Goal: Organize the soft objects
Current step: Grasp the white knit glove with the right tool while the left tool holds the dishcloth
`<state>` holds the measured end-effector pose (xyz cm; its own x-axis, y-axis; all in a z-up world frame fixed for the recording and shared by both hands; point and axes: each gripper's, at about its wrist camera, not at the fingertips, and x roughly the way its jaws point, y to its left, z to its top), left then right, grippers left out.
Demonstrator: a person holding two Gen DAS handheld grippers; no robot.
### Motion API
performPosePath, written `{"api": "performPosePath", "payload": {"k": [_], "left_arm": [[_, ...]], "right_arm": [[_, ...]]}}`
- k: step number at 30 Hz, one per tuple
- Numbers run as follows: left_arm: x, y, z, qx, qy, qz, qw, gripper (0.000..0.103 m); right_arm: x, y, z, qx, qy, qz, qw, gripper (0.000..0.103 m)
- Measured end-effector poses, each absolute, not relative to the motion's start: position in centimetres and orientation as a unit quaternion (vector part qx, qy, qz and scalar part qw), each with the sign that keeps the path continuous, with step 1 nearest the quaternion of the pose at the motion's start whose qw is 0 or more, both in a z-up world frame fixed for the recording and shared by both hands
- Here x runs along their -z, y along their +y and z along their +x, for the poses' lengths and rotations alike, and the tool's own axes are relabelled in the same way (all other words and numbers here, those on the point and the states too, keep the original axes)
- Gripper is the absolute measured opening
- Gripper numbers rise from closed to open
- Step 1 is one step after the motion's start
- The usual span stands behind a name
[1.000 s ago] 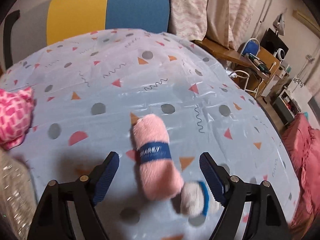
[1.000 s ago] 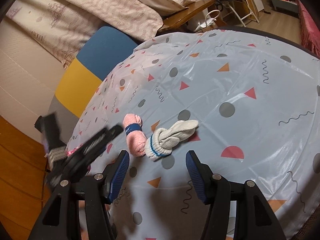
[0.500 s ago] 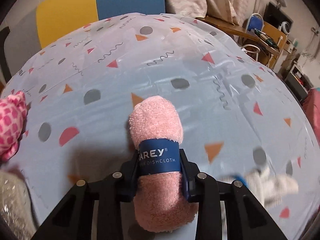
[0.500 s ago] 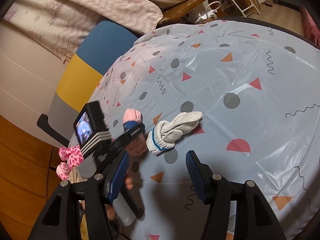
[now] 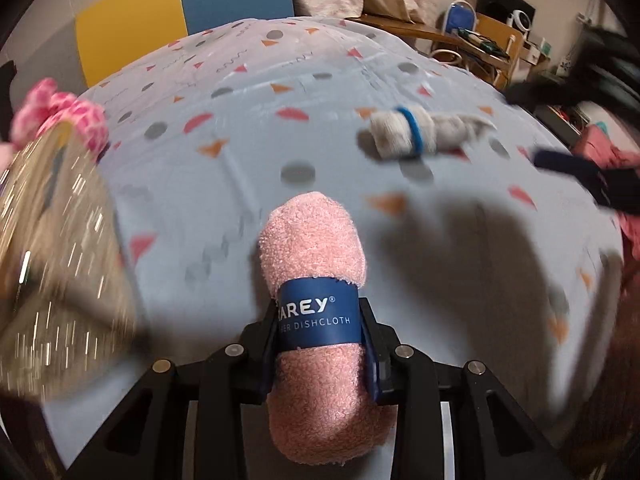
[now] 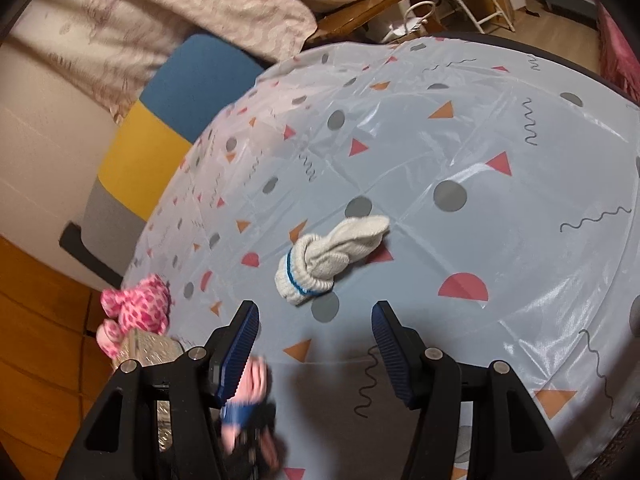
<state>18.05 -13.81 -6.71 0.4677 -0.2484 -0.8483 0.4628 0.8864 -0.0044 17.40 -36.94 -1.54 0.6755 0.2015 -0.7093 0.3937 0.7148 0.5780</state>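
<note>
My left gripper [image 5: 320, 332] is shut on a rolled pink dishcloth [image 5: 316, 264] with a blue paper band, held above the table; it also shows blurred low in the right wrist view [image 6: 248, 384]. A knotted white sock with a blue stripe [image 6: 328, 256] lies on the patterned tablecloth [image 6: 500, 200], just ahead of my open, empty right gripper [image 6: 314, 344]. The sock also shows in the left wrist view [image 5: 420, 134]. A pink spotted plush toy [image 6: 136, 308] sits at the table's left edge, on a shiny silver container [image 5: 52, 256].
A blue, yellow and grey chair back [image 6: 160, 128] stands behind the table. Pink patterned bedding [image 6: 180, 12] lies beyond it. A wooden desk and folding chair [image 5: 480, 36] are at the far right. Red fabric [image 5: 600, 152] hangs by the table's right edge.
My left gripper closed on the pink dishcloth, lifted it and swung left toward the silver container. The white sock stayed in place, and the right gripper stayed open over it.
</note>
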Motion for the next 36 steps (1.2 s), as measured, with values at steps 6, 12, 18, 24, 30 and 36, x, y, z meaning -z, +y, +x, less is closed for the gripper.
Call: {"api": "performPosePath", "payload": {"k": [6, 12, 18, 24, 30, 36], "left_arm": [[7.0, -9.7, 13.1, 0.193, 0.453, 0.091, 0.865, 0.04], [7.3, -7.6, 13.3, 0.214, 0.443, 0.041, 0.87, 0.041], [7.6, -7.4, 13.1, 0.212, 0.431, 0.023, 0.877, 0.041], [7.7, -6.9, 12.9, 0.211, 0.429, 0.012, 0.878, 0.041], [7.8, -6.9, 12.4, 0.207, 0.428, 0.012, 0.88, 0.041], [7.8, -6.8, 12.3, 0.204, 0.425, 0.007, 0.882, 0.041]], "right_arm": [[1.3, -34.1, 18.5, 0.045, 0.436, 0.293, 0.849, 0.06], [-0.2, -30.0, 22.4, -0.007, 0.464, 0.065, 0.883, 0.06], [1.1, -29.1, 25.8, -0.033, 0.504, -0.1, 0.857, 0.06], [4.0, -27.9, 28.5, -0.057, 0.548, -0.178, 0.816, 0.07], [7.0, -27.2, 31.2, -0.044, 0.566, -0.189, 0.801, 0.067], [5.5, -26.0, 29.9, -0.059, 0.553, -0.139, 0.819, 0.047]]}}
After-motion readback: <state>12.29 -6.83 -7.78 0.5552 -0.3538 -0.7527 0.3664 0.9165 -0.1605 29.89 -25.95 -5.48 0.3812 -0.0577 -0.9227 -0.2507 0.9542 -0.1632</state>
